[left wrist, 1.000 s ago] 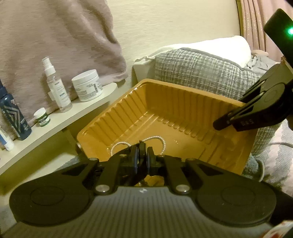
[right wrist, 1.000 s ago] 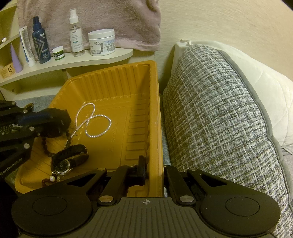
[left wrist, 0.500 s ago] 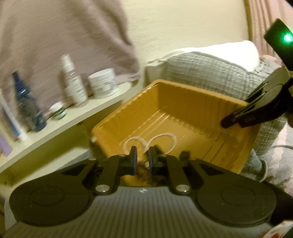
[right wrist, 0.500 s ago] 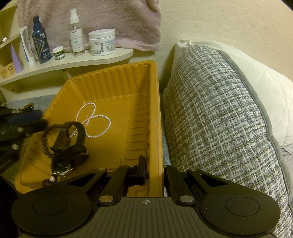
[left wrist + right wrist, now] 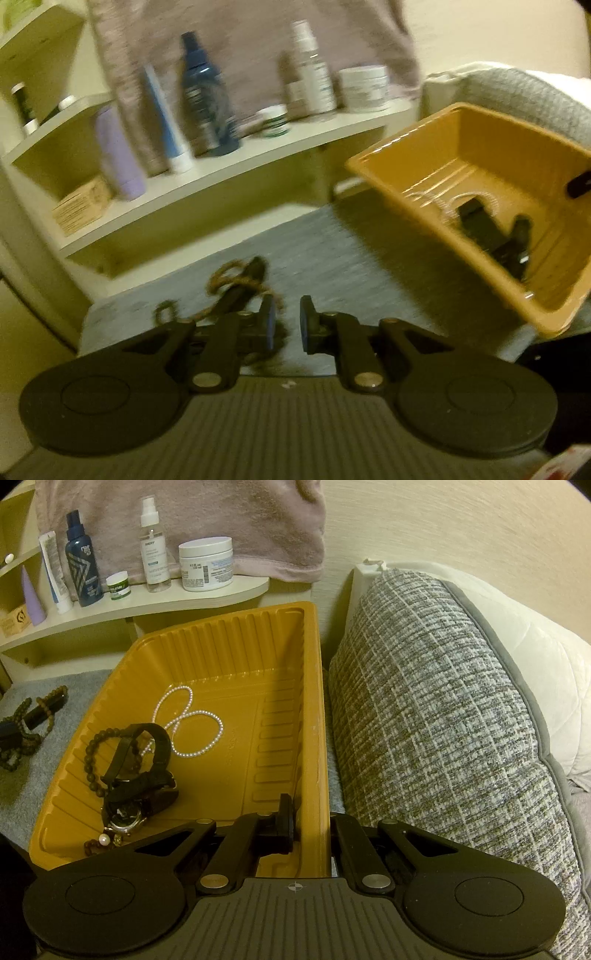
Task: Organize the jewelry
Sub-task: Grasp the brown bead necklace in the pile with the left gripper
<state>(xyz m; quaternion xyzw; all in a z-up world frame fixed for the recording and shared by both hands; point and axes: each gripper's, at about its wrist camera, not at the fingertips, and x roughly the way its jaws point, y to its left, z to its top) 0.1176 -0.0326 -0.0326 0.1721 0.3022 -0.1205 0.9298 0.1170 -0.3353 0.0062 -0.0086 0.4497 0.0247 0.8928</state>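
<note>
1. Jewelry partly sorted: a pearl strand (image 5: 192, 723), a watch (image 5: 136, 775) and a bead bracelet (image 5: 92, 760) lie in the orange tray (image 5: 236, 642), ahead-left of the right gripper (image 5: 312, 819)
2. Brown beads with a dark piece (image 5: 236, 284) lie on the grey bed cover (image 5: 332, 251), just ahead-left of the left gripper (image 5: 288, 325)
3. Left gripper: slightly parted, empty, tilted down; I'd centre it over the beads before closing
4. Right gripper: clenched on the tray's wall, steadying it

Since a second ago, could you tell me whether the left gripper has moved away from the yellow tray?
Yes. The left gripper has swung left off the yellow tray, which now sits at the view's right edge, and points at the beaded jewelry lying on the grey cloth below the shelf.
</note>
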